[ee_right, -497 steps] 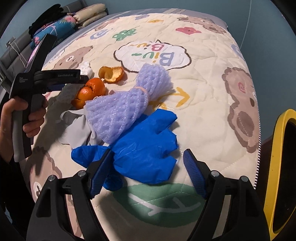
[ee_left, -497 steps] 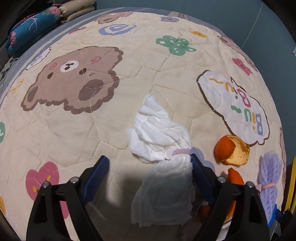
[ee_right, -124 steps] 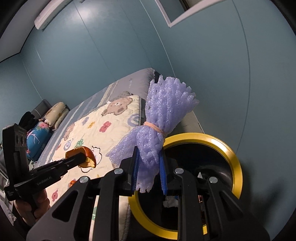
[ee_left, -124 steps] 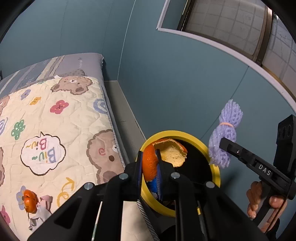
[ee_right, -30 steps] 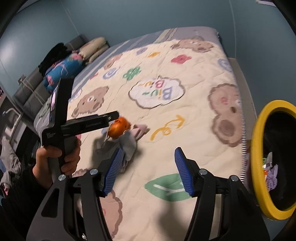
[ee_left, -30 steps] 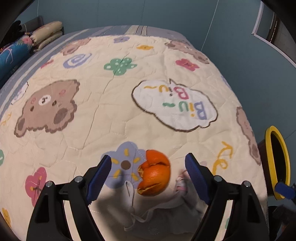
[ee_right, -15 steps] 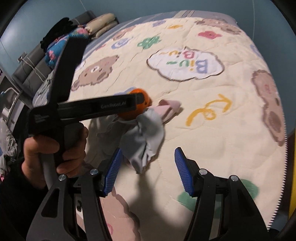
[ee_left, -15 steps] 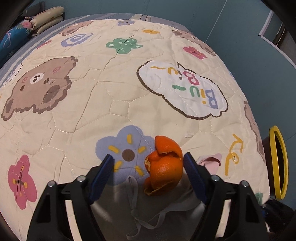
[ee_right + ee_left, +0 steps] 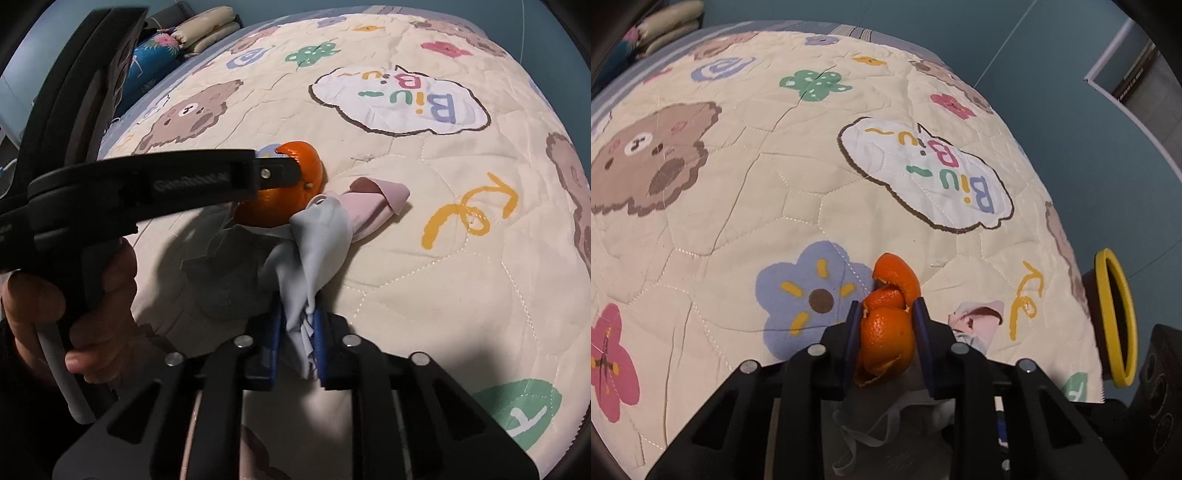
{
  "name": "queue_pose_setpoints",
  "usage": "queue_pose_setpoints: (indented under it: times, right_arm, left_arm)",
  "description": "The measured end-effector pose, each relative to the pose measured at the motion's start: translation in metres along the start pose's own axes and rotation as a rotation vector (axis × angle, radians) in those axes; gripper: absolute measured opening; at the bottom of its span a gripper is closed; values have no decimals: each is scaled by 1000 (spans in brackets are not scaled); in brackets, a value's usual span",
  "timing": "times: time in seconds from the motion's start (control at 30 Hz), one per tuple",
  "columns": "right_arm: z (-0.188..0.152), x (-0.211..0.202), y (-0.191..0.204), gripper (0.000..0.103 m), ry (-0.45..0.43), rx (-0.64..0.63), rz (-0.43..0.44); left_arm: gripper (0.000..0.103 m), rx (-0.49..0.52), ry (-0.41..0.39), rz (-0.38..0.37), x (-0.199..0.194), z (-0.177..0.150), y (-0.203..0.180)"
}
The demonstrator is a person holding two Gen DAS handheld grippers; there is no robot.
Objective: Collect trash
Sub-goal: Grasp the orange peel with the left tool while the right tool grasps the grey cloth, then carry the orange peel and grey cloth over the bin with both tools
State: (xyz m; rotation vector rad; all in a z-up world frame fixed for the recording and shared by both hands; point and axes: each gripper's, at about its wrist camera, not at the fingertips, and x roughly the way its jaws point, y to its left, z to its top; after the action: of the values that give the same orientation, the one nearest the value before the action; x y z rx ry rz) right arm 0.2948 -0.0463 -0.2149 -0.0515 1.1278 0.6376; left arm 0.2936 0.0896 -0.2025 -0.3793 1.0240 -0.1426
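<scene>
Gripping now: both claws [image 9: 886, 332] [image 9: 298, 343] newly closed.

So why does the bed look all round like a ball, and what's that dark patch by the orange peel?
Left wrist view: the fisheye lens bulges the flat quilt and darkens the corners. Right wrist view: same bulge; the dark patch beside the orange peel is shadow beneath the left gripper, whose near handle looks soft and huge. Both views: the peel and the grey cloth look sharp.
</scene>
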Motion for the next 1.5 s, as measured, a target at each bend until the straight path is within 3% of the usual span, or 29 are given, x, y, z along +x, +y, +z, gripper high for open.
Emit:
queue_pose_setpoints:
  times: [0.23,0.33,0.57,0.77,1.03,1.23,1.5]
  right_arm:
    - [-4,-23,4,9,-14,-7,30]
    - [-6,-39,-1,9,-25,14,65]
    - [-22,-94,-25,9,-89,58,119]
    - [-37,-134,-61,9,-151,132,109]
    - [-56,-206,-103,9,-311,220,83]
    - [-67,-249,-127,9,-416,254,56]
    - [-80,-297,-154,9,-533,282,15]
  left_arm:
    - [23,-18,-25,-21,-14,3,2]
    - [23,5,-64,20,-26,6,-3]
    - [23,105,-132,69,-64,3,-38]
    - [23,147,-131,36,-84,-13,-71]
    - [23,146,-233,-4,-133,-25,-107]
    - [23,217,-332,-19,-171,-32,-152]
    - [23,331,-410,-44,-195,-44,-213]
